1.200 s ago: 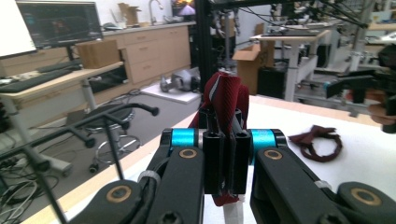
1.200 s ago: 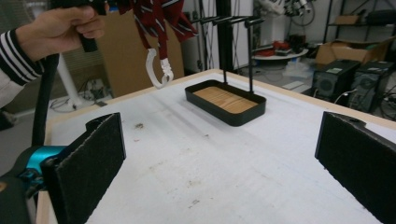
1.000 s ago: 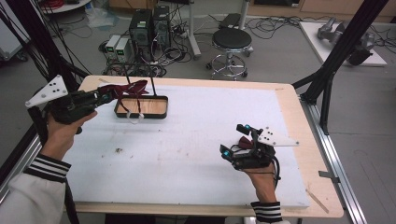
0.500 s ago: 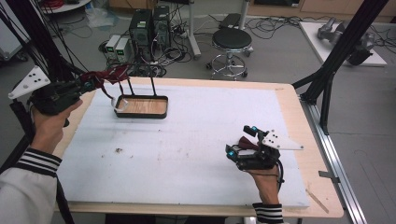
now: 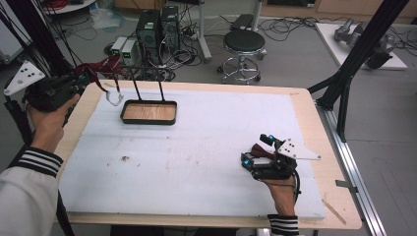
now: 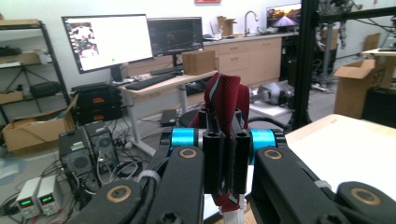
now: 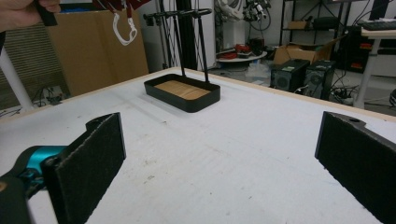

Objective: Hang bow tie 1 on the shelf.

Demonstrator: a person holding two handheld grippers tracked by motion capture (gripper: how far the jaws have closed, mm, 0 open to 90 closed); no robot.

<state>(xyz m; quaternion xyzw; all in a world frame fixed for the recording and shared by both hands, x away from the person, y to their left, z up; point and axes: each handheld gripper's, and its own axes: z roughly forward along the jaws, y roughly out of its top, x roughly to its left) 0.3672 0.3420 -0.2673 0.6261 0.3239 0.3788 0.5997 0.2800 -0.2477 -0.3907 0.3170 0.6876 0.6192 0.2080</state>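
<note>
So the left gripper (image 5: 81, 81) was held up past the far-left corner of the table (image 5: 305, 105), out over the floor, and its jaws were clamped on a dark red strap (image 6: 224, 100) with a white clip (image 5: 114, 98) dangling off it, just left of the tray stand (image 5: 149, 112). The stand, a black tray with a wooden floor and two thin uprights, was parked on the white foam sheet (image 5: 196, 162) near its far-left edge, well apart from everything else.

The right gripper (image 5: 252, 158) was rested low over the near-right part of the sheet, jaws spread wide with nothing between them. Loads of open room was left across the middle and far right of the sheet, just a few dark crumbs (image 5: 125, 158) near the left side. A bare wooden margin could be seen all round the sheet. No readable writing or labels could be made out anywhere, monitors (image 6: 109, 42) in the left gripper view too blurry
</note>
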